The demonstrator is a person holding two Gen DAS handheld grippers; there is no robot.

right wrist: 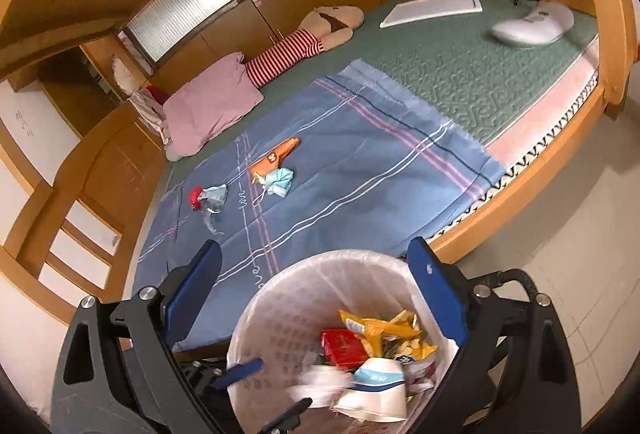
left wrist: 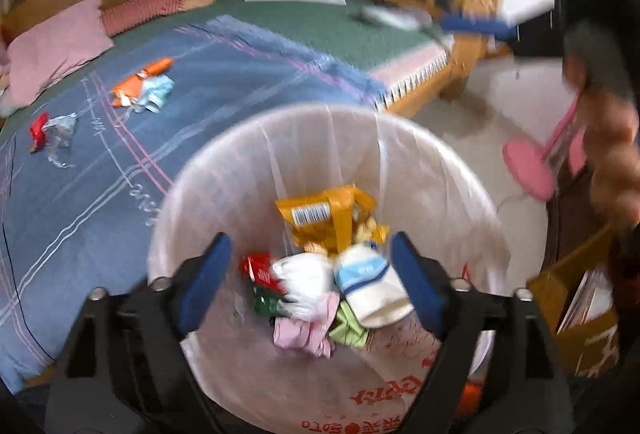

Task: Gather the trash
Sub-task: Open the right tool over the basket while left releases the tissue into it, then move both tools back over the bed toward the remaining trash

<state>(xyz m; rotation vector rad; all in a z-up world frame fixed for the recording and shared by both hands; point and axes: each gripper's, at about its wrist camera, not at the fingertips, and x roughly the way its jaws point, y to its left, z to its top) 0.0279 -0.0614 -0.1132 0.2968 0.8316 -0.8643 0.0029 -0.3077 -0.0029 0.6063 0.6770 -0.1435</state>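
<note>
Both grippers' jaws released, paper cup (left wrist: 370, 288) lying in bin (left wrist: 224, 170) below them

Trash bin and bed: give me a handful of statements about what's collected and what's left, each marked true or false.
1. The bin already holds a yellow snack bag and a paper cup. True.
2. The left gripper is clamped on a wrapper. False: its jaws are open over the bin, nothing between them.
3. An orange wrapper still lies on the blue blanket. True.
4. The bed is clear of trash. False: besides the orange wrapper, a light blue mask and a red-capped crumpled plastic piece remain.
5. The right gripper is open and empty. True.
</note>
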